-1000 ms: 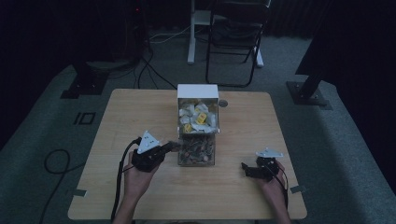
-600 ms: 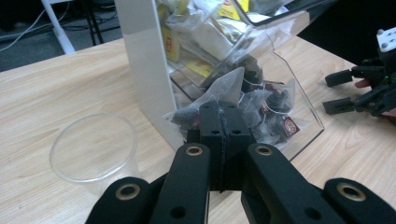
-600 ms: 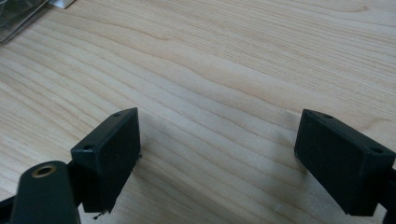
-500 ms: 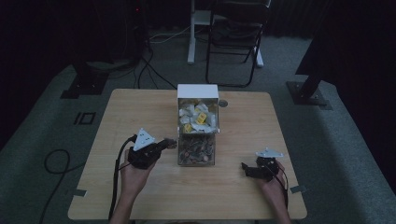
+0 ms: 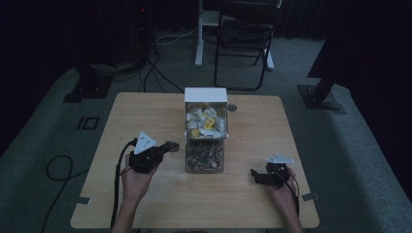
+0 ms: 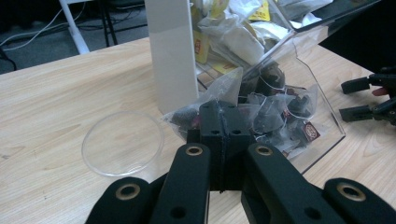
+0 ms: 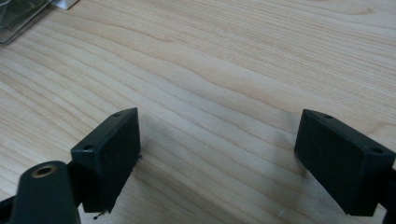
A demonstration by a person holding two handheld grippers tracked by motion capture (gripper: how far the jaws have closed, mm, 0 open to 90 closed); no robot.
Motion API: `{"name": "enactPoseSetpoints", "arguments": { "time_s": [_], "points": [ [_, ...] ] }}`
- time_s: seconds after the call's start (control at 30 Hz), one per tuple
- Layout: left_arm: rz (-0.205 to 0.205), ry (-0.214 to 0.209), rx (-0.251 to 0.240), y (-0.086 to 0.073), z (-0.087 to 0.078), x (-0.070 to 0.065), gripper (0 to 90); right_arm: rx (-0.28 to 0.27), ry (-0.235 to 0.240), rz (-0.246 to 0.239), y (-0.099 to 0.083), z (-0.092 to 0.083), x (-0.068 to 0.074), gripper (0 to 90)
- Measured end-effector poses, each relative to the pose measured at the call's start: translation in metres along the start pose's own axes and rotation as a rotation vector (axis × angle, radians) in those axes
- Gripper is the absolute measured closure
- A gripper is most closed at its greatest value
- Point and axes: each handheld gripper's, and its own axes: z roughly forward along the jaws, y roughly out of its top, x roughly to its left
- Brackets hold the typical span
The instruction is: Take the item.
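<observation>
A clear box (image 5: 205, 138) with a white top stands mid-table; its upper part holds pale and yellow tea bags, its lower part dark ones. My left gripper (image 5: 167, 145) points at the box's lower left side. In the left gripper view the gripper (image 6: 219, 135) is shut on a clear pyramid tea bag (image 6: 212, 93) with dark contents at the box's open front (image 6: 303, 107). My right gripper (image 5: 255, 175) rests open on the wood at the front right, nothing between its jaws (image 7: 217, 158). It shows beyond the box as well (image 6: 348, 99).
A clear round lid (image 6: 122, 142) lies flat on the table beside the box's white panel (image 6: 170, 51). A small round object (image 5: 232, 107) sits by the box's far right corner. A chair (image 5: 245, 39) and cables stand on the floor behind the table (image 5: 145, 111).
My left gripper has drawn back a little to the left, away from the box, staying shut. The right gripper has not moved.
</observation>
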Motion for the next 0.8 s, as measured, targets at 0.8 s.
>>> {"name": "enactPoseSetpoints", "arguments": {
  "time_s": [0.8],
  "points": [
    [-0.023,0.037,-0.010,0.002,-0.002,0.013,90.0,-0.001,0.000,0.001,0.000,0.000,0.000,14.1]
  ]
}}
